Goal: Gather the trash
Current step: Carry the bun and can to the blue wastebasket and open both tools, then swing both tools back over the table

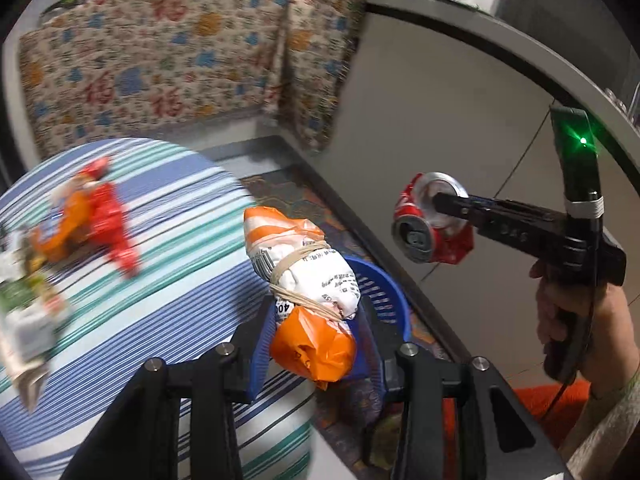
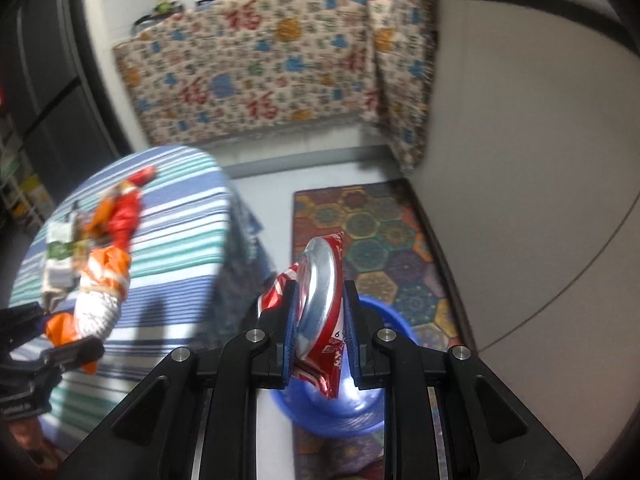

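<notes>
Below the right gripper [image 2: 318, 330], which pinched a crushed can [image 2: 320, 300], sat the blue basket [image 2: 384, 316]; left gripper [image 1: 316, 344] clamped a wrapped bag [image 1: 308, 280], and off-centre release risked missing the rim.

Red character 福 repeated on the patterned cloth [image 2: 272, 68]; digits "40" on the orange-and-white packet [image 1: 308, 280]; "9" on the crushed can [image 2: 320, 320].

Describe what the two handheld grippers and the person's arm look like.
Both grippers are matte black, with silver round pins at the joints and ribbed blue pads inside the fingers. The right gripper has a pistol-style handle, a black upright piece with a glowing green light, and a thin dark cable. The sleeve is beige.
</notes>
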